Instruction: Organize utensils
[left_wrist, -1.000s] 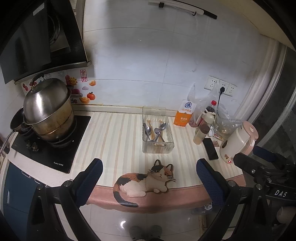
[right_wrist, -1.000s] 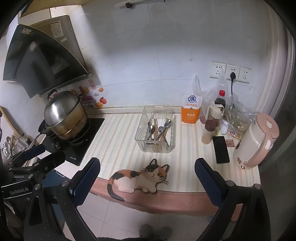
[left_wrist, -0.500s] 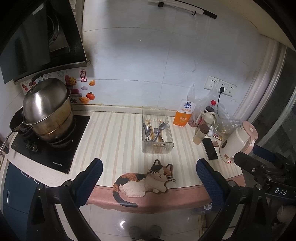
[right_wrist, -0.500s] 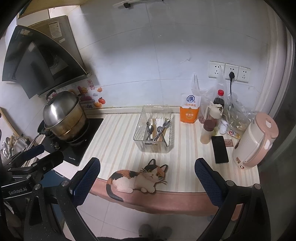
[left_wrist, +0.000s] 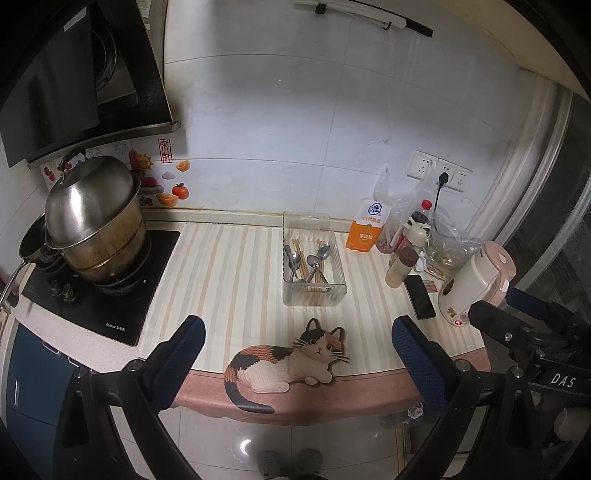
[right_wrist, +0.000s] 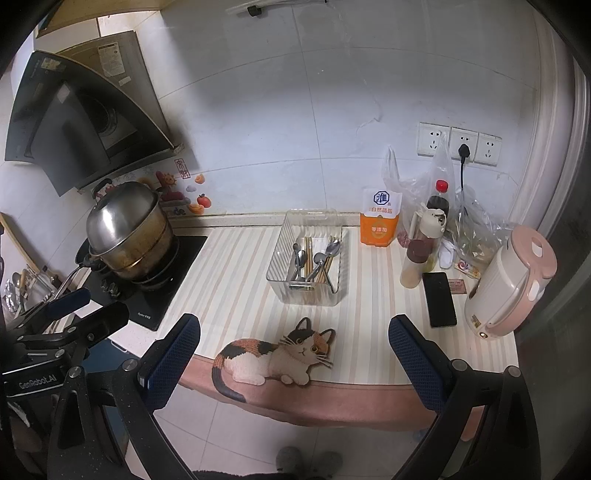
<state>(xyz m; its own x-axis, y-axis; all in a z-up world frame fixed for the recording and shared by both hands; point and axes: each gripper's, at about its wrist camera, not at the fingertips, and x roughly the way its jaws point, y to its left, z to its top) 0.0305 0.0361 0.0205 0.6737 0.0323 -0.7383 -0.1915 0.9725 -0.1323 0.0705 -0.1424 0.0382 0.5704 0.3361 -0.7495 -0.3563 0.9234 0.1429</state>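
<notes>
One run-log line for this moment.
left gripper: open, empty | right gripper: open, empty | spoons, chopsticks: mixed in clear bin | phase: approach

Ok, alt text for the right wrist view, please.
The right gripper, open and empty, hangs short of a striped counter where a clear bin holds spoons and chopsticks. A steel pot sits at left, a pink kettle at right.

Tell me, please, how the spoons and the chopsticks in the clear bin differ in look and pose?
The spoons are shiny metal with rounded bowls; the chopsticks are slim, straight, tan sticks. The spoons lie scattered and crossing at angles, bowls toward the wall, while the chopsticks lie in roughly parallel bundles along the bin. Both share one clear plastic bin on the striped countertop, mixed and unsorted.
</notes>
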